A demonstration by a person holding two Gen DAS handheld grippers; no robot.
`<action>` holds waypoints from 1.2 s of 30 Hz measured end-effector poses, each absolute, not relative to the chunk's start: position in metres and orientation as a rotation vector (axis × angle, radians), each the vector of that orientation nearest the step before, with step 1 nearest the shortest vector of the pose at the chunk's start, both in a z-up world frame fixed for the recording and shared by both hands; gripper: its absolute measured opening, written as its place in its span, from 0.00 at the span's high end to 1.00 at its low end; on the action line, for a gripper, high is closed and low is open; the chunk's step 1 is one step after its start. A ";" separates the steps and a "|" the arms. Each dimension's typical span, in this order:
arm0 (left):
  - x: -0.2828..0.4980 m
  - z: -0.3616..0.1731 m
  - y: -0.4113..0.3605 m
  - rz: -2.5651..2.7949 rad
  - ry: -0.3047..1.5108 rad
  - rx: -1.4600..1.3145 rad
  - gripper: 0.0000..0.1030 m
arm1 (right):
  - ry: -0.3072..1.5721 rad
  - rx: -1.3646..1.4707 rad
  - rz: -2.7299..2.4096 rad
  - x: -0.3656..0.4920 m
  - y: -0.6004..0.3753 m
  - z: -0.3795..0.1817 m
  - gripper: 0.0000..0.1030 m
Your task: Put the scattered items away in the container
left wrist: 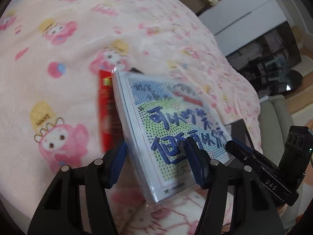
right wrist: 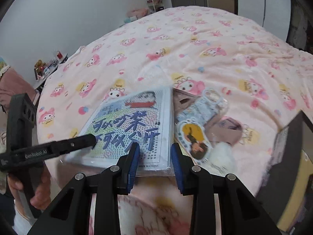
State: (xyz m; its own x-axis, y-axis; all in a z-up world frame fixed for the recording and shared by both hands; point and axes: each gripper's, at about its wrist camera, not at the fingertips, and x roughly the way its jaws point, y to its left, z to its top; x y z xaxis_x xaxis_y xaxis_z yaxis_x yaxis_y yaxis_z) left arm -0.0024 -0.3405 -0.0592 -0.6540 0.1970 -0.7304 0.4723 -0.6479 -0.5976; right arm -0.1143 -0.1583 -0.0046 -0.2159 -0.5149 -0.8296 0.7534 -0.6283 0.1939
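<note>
A flat plastic-wrapped craft packet (left wrist: 166,121) with blue lettering sits tilted and raised off the pink blanket. My left gripper (left wrist: 156,154) is shut on it, one pad under its left edge and the other on its printed face. In the right wrist view the packet (right wrist: 133,125) has its near right corner between the jaws of my right gripper (right wrist: 155,154), which stand apart without pressing it. A dark open box (right wrist: 293,137), the container, stands at the right. Sticker packs (right wrist: 197,129), a brown item (right wrist: 225,129) and a white fluffy piece (right wrist: 221,152) lie beside the packet.
A red pack (left wrist: 105,109) lies on the blanket (right wrist: 195,49) behind the packet's left edge. A person's hand (right wrist: 39,193) holds the left gripper's handle. A small side table (right wrist: 49,66) with trinkets stands beyond the bed's left edge.
</note>
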 end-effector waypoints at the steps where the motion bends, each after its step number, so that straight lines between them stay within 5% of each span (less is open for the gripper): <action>1: -0.003 -0.051 -0.335 -2.449 1.238 1.219 0.42 | 0.291 1.185 -1.945 -0.113 -0.147 0.003 0.72; 7: -0.025 -0.017 -0.278 -2.608 1.361 1.328 0.50 | 0.098 1.162 -1.979 -0.092 -0.068 0.042 0.72; 17: -0.031 -0.019 -0.158 -2.674 1.047 1.606 0.61 | -0.092 1.215 -1.974 -0.037 0.016 0.019 0.75; 20: -0.029 -0.017 -0.157 -2.645 0.973 1.621 0.61 | -0.133 1.266 -1.993 -0.044 0.032 0.005 0.75; 23: -0.021 -0.011 -0.167 -2.615 0.912 1.620 0.49 | -0.149 1.279 -2.003 -0.049 0.039 -0.001 0.75; 29: -0.015 -0.013 -0.218 -2.518 0.898 1.532 0.49 | -0.180 1.376 -2.005 -0.066 0.037 -0.029 0.72; 36: -0.079 -0.054 -0.248 -2.500 0.992 1.696 0.49 | -0.149 1.517 -2.039 -0.094 0.020 -0.073 0.52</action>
